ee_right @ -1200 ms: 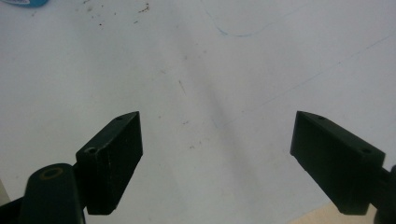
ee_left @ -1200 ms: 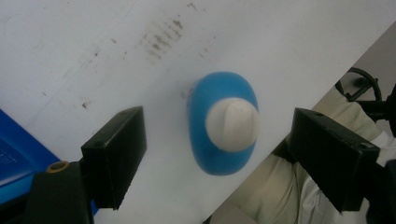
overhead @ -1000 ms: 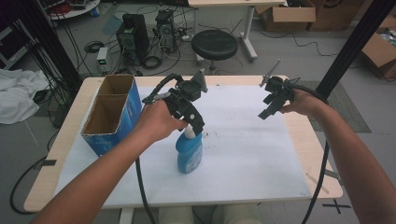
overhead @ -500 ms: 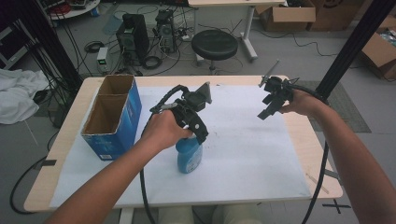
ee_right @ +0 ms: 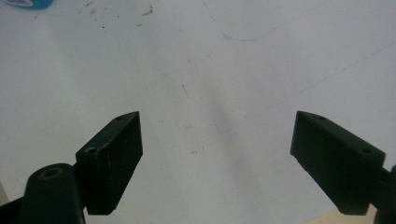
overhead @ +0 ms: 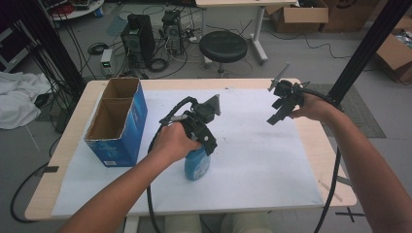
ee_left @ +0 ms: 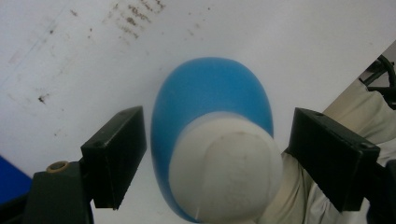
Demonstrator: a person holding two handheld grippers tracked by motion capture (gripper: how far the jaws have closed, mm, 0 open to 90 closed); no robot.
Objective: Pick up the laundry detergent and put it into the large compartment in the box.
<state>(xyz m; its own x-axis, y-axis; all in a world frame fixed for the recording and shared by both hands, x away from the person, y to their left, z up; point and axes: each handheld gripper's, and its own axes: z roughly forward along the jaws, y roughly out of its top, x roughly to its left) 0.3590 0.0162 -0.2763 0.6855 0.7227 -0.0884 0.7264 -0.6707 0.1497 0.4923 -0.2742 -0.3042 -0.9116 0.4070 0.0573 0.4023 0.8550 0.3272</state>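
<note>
White table sheet (overhead: pixel 252 160) — left gripper (ee_left: pixel 215 154) spread around unlabelled blue bottle (ee_left: pixel 210 98).

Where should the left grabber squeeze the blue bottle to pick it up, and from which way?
Probably from straight above, where the left gripper is, open, one jaw each side of the upright blue bottle. It should squeeze just under the white cap, across the narrow sides of the oval body; the wider cap should stop slipping.
</note>
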